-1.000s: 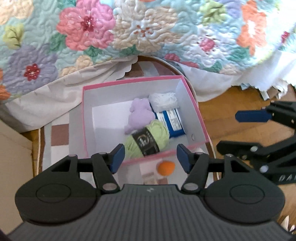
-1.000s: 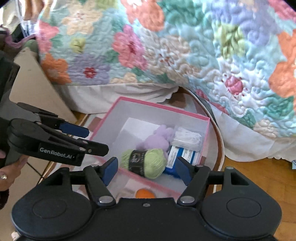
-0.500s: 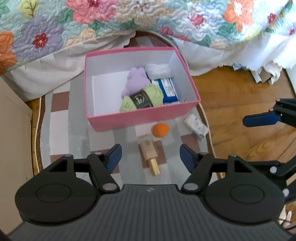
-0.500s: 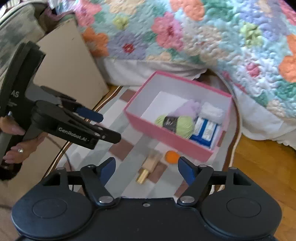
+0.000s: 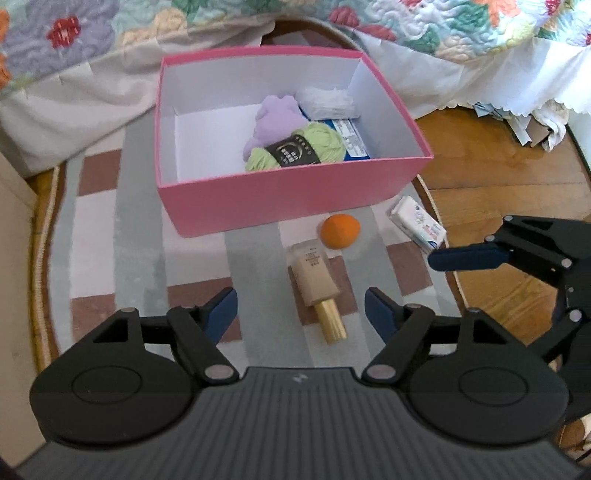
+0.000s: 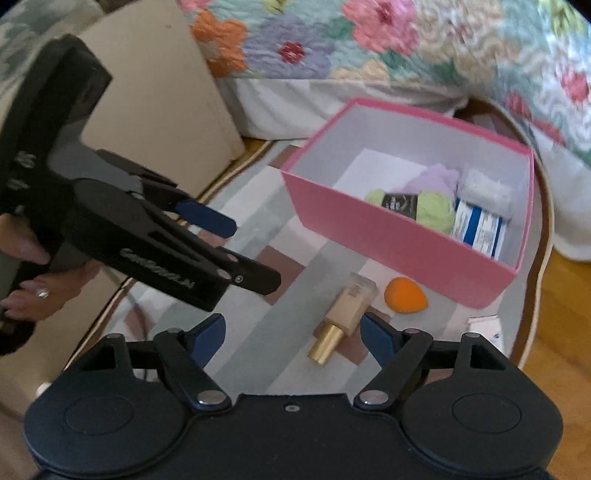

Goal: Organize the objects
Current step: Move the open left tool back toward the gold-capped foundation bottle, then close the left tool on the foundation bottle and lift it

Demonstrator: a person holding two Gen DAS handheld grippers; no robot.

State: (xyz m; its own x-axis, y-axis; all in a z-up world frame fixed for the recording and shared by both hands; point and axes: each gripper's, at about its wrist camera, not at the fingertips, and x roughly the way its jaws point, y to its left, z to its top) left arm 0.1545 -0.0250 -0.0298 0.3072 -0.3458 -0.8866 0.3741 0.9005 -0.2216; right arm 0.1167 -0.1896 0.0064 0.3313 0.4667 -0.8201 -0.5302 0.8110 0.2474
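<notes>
Nearest my cameras, I am logging two grippers, both with fingers apart and widening, nothing between them. Left gripper [image 5: 300, 306]: hovering above the rug [image 5: 140, 229], fingers straddling the view of the foundation bottle [image 5: 316, 275]. Right gripper [image 6: 291, 330]: hanging just right of the left one, toward the rug's edge.

Item 1, foundation bottle: lying flat on the rug, gold cap [image 5: 331, 324] pointing toward me, beige body pointing toward the box. I am judging this the piece to collect; to do it well I am planning to come down square across the body, not the narrow cap, and close only once both fingers are flanking it.

Item 2, orange sponge [image 5: 340, 232]: lying just beyond the bottle, close enough to be nudged by a finger.

Item 3, tissue packet [image 5: 416, 223]: resting near the rug's right edge.

Item 4, pink box [image 5: 295, 201]: standing open behind these, holding green yarn [image 5: 295, 152], a purple soft thing, a white bundle and a blue-labelled pack; its left half is lying bare.

Beyond: floral quilt [image 5: 424, 26] overhanging the box's far side.
</notes>
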